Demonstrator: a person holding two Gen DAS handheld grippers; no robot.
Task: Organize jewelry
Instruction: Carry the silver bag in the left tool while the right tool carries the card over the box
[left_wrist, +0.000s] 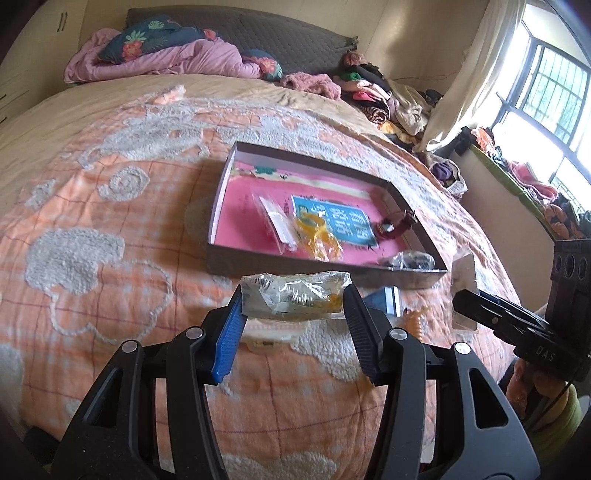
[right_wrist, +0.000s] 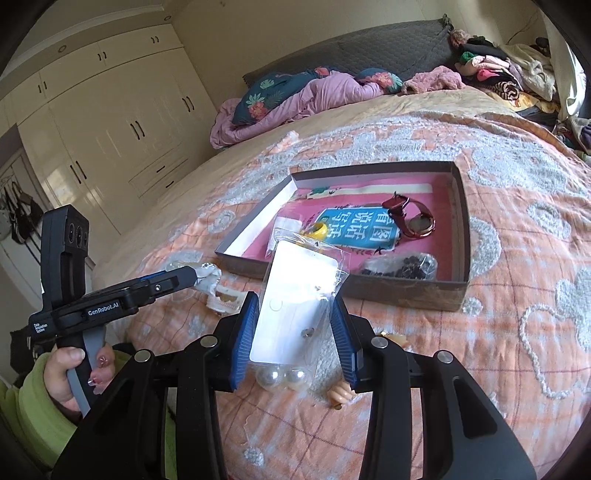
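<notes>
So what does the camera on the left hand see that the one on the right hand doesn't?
Only the left view: the window and the crumpled clear bag pinched in the left gripper.

Only the right view: the wardrobe, the pearl earring packet in the right gripper, and a hand.

Both: the shallow box, holding the watch.

A shallow brown cardboard box (right_wrist: 406, 291) sits matt on the nubbly peach cotton bedspread (left_wrist: 110, 206); inside it, a glossy pink paper booklet (right_wrist: 266, 240); just in front, crinkly clear plastic bags (left_wrist: 295, 291), shiny.
</notes>
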